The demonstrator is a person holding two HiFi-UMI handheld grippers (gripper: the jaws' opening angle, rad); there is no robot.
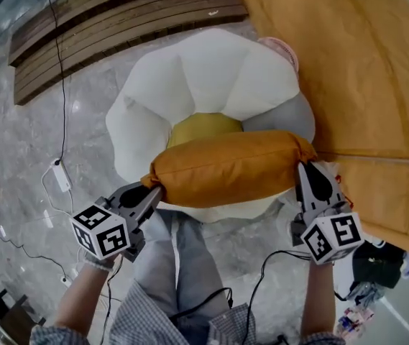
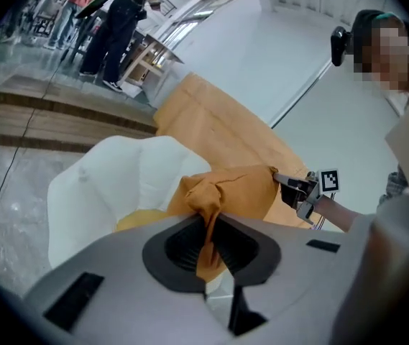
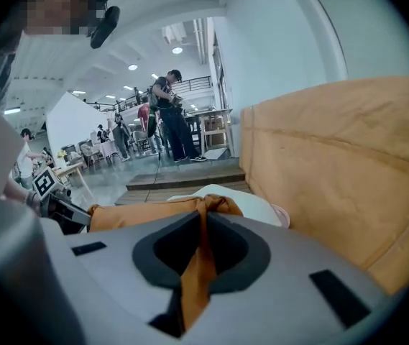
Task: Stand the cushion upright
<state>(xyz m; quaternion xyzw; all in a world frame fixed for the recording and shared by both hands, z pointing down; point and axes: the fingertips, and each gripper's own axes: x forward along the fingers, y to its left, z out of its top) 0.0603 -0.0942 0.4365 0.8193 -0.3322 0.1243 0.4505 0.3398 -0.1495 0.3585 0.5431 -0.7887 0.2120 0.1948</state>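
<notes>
An orange cushion (image 1: 233,167) hangs level above a white flower-shaped seat (image 1: 211,77), stretched between my two grippers. My left gripper (image 1: 152,191) is shut on the cushion's left corner, and the orange cloth (image 2: 208,228) runs pinched between its jaws. My right gripper (image 1: 306,169) is shut on the right corner, with a fold of orange cloth (image 3: 198,257) clamped in its jaws. In the left gripper view the cushion (image 2: 240,192) stretches away to the right gripper (image 2: 290,187). In the right gripper view the cushion (image 3: 139,214) reaches toward the left gripper (image 3: 64,210).
A big orange sofa (image 1: 362,70) fills the right side. The white seat has a yellow centre (image 1: 203,126) and a pink thing (image 1: 283,49) at its far edge. A wooden platform (image 1: 118,20) lies behind. Cables and a white adapter (image 1: 60,175) trail over the grey floor. People stand far off (image 3: 168,113).
</notes>
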